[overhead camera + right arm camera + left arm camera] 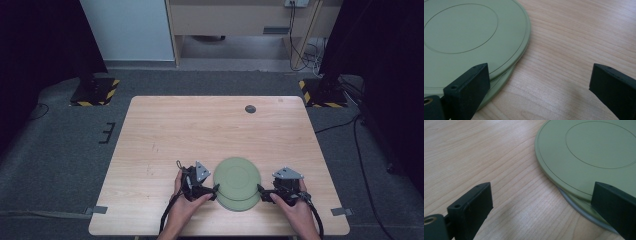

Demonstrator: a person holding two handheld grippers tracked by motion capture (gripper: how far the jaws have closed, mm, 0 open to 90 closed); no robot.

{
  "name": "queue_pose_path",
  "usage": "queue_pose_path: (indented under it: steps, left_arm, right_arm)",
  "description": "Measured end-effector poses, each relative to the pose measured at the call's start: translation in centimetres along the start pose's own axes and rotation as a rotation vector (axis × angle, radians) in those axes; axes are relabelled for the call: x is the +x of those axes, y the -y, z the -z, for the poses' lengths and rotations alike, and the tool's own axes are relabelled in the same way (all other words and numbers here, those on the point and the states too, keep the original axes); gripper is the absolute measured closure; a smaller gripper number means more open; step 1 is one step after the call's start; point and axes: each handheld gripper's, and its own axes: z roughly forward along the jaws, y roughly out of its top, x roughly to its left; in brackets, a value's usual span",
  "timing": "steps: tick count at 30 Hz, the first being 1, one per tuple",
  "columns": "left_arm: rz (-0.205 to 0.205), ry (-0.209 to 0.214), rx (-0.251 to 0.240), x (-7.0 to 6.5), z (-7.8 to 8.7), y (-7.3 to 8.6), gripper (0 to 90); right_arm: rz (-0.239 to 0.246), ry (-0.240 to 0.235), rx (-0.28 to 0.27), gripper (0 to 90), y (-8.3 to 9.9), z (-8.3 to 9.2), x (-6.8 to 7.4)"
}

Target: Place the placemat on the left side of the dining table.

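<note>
Flanking a short stack of green plates, the left gripper point(212, 190) and the right gripper point(264, 193) sit low on the wooden table point(165, 135), each held in a person's hand, each with its jaws spread wide and clamped on nothing. Two plates show: the top plate point(237, 178) rests slightly offset on a lower plate point(239, 205), whose rim peeks out at the near edge. Judged from this, the approach looks done while the grasp and any lift or separation remain ahead; neither plate is held.

In the left gripper view, the top plate point(586, 155) lies ahead and toward the right-hand jaw, whose tip overlaps the rims of both plates, the lower plate point(584, 208) showing beneath; the other jaw stands over bare wood. In the right gripper view the picture mirrors: the top plate point(471, 37) lies beside the left-hand jaw, the lower plate point(502, 83) just under it, the other jaw well clear.
</note>
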Motion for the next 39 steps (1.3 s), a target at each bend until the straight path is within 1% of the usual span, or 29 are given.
queue_pose_path:
  steps: [5, 12, 16, 21, 25, 31, 33, 36, 39]
  left_arm:
    - [0.003, -0.003, 0.002, 0.0, -0.07, -0.08, 2.2]
    - [0.012, -0.012, 0.001, 0.17, -0.4, -0.31, 1.0]
    - [0.01, -0.02, -0.001, 0.28, -0.6, -0.49, 0.8]
    - [0.021, -0.025, -0.003, 0.48, -0.85, -0.63, 0.4]
    - [0.027, -0.019, -0.007, 0.53, -0.84, -0.61, 1.3]
    - [0.014, -0.002, -0.011, 0.15, -0.65, -0.65, 2.8]
    - [0.009, -0.012, -0.007, 0.07, -0.66, -0.72, 2.5]
    - [0.024, -0.007, -0.006, 0.23, -0.79, -0.72, 1.4]
    - [0.025, -0.013, -0.007, 0.27, -0.87, -0.77, 1.0]
  right_arm:
    - [0.003, -0.012, 0.008, 3.1, 0.09, 0.07, 0.17]
    - [-0.003, 0.004, 0.005, 1.6, -0.03, -0.17, 0.04]
    - [-0.012, 0.012, 0.002, 0.9, -0.13, -0.37, -0.1]
    - [-0.021, 0.022, 0.001, 0.9, -0.27, -0.6, -0.26]
    - [-0.025, 0.018, 0.0, 3.0, -0.31, -0.58, -0.29]
    - [-0.013, -0.007, 0.012, 3.7, -0.07, -0.14, -0.18]
    - [-0.013, -0.012, 0.013, 3.7, -0.04, -0.14, -0.15]
    - [-0.016, -0.013, 0.011, 3.3, -0.11, -0.3, -0.06]
    - [-0.019, -0.01, 0.012, 1.7, -0.25, -0.48, 0.03]
